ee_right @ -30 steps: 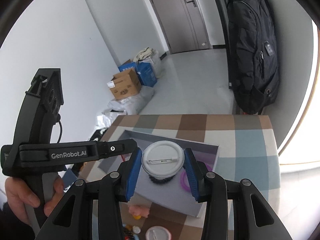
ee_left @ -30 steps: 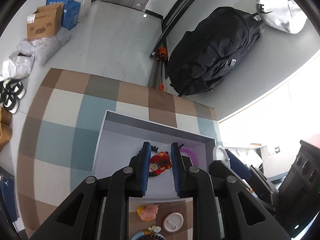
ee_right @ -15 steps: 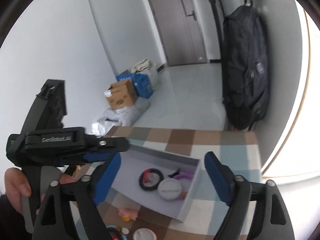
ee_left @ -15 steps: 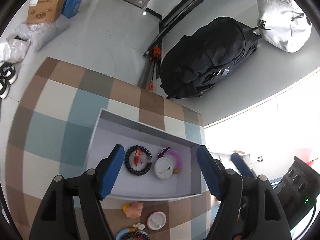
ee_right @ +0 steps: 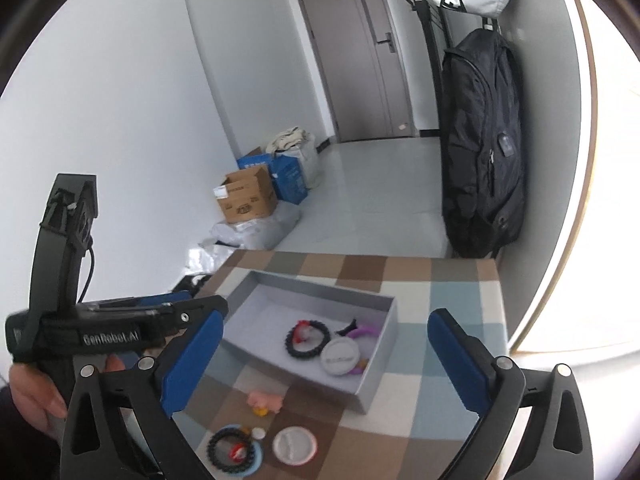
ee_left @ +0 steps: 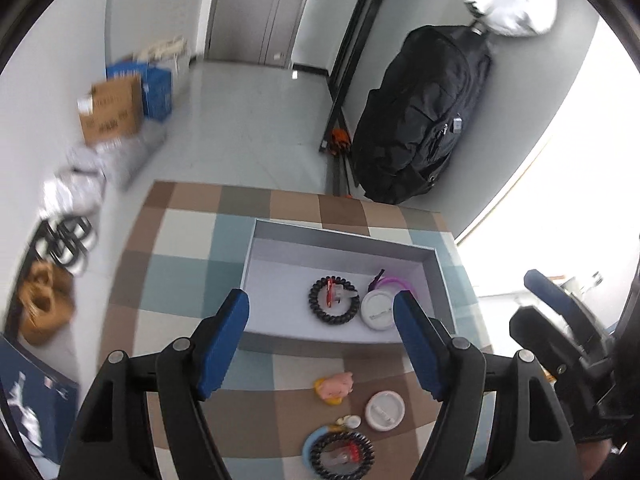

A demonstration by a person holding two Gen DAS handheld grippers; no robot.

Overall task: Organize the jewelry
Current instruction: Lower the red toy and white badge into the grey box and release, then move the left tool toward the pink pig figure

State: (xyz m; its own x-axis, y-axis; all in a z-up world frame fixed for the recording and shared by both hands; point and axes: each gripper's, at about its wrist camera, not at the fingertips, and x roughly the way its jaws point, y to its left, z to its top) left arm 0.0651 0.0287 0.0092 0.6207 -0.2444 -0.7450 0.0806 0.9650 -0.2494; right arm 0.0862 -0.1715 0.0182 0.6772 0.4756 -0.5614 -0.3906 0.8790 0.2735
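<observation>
Left wrist | grey box [ee_left: 340, 236]: black bead bracelet [ee_left: 334, 306], white badge [ee_left: 377, 312], seemingly purple ring | both grippers open, empty

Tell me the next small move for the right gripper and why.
Probably lower the right gripper, whose jaws have just been opening and hold nothing, toward the white round badge on the checkered cloth. A black bead bracelet and a matching badge already lie in the grey box, while this one is outside.
</observation>
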